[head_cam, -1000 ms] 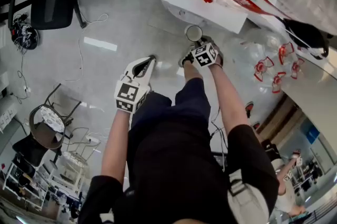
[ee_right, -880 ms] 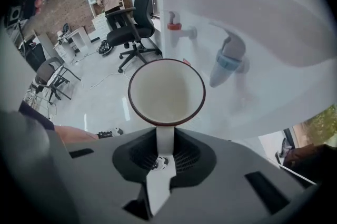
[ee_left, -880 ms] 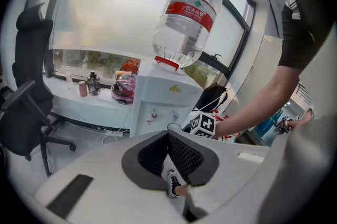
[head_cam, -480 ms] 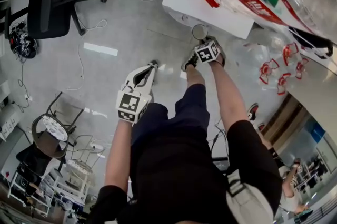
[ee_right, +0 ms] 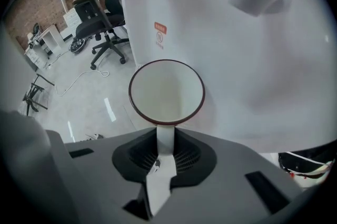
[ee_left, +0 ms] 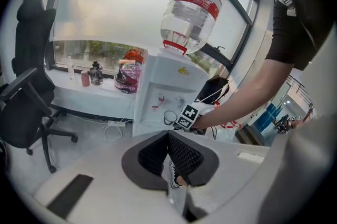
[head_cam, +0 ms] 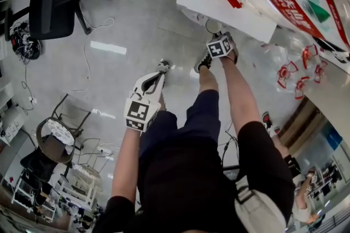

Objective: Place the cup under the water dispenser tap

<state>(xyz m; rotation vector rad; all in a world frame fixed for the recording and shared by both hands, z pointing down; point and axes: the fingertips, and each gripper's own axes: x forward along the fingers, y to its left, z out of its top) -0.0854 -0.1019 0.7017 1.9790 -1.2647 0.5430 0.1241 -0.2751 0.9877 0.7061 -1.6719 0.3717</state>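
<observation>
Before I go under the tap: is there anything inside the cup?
The cup, held by the right gripper, looks empty: only bare pale walls and bottom show. The inner wall nearest the gripper is hidden below the rim.

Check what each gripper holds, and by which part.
The right gripper grips the white cup by its handle, pinched between its jaws. The left gripper is shut and empty.

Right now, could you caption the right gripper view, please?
Right gripper holds a cup by its handle before the dispenser.
</observation>
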